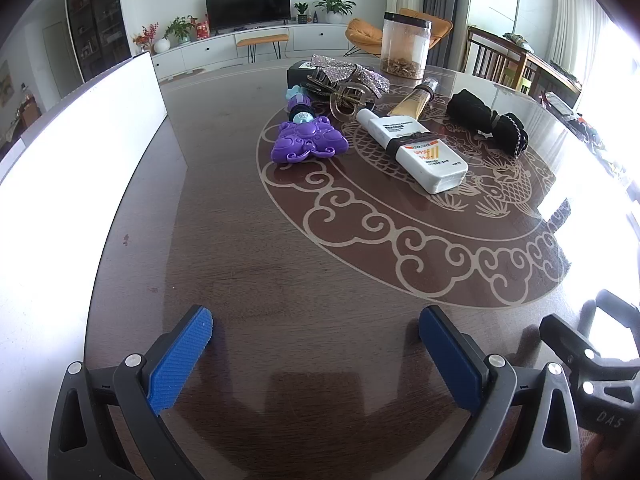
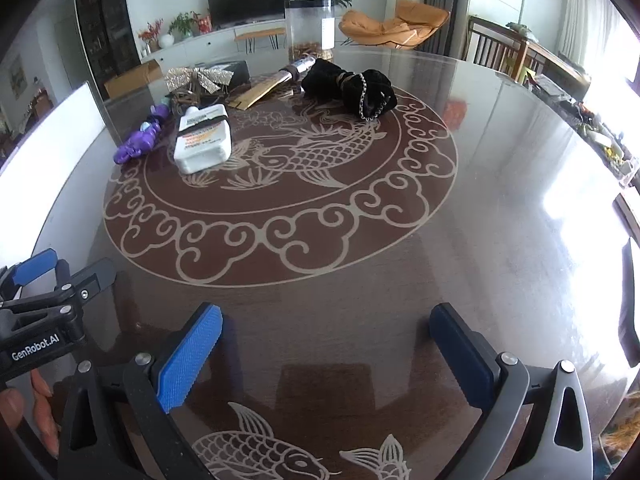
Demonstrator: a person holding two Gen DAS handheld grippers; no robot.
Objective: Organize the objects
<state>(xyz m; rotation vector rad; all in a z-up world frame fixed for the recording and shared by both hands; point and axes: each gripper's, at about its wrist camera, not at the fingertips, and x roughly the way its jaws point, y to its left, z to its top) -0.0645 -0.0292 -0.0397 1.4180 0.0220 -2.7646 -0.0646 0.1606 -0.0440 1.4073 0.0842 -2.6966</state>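
**Both grippers empty, clutter bunched at the far side**

Currently your left gripper (image 1: 316, 332) hovers low over bare table (image 1: 248, 248) with its blue pads spread wide, holding nothing. Your right gripper (image 2: 326, 332) does likewise, jaws well apart; in the left wrist view it shows at the lower right edge.

In the left wrist view, the objects sit in the upper middle of the frame: a purple butterfly toy (image 1: 306, 142), a white bottle (image 1: 416, 150) lying on its side just right of it, an amber bottle (image 1: 412, 102) behind that, and a black fabric bundle (image 1: 486, 118) further right. A sparkly bow (image 1: 352, 74) lies over a black box (image 1: 298, 74), with a clear jar (image 1: 404, 46) upright behind. A white board (image 1: 80, 132) stands along the left edge.
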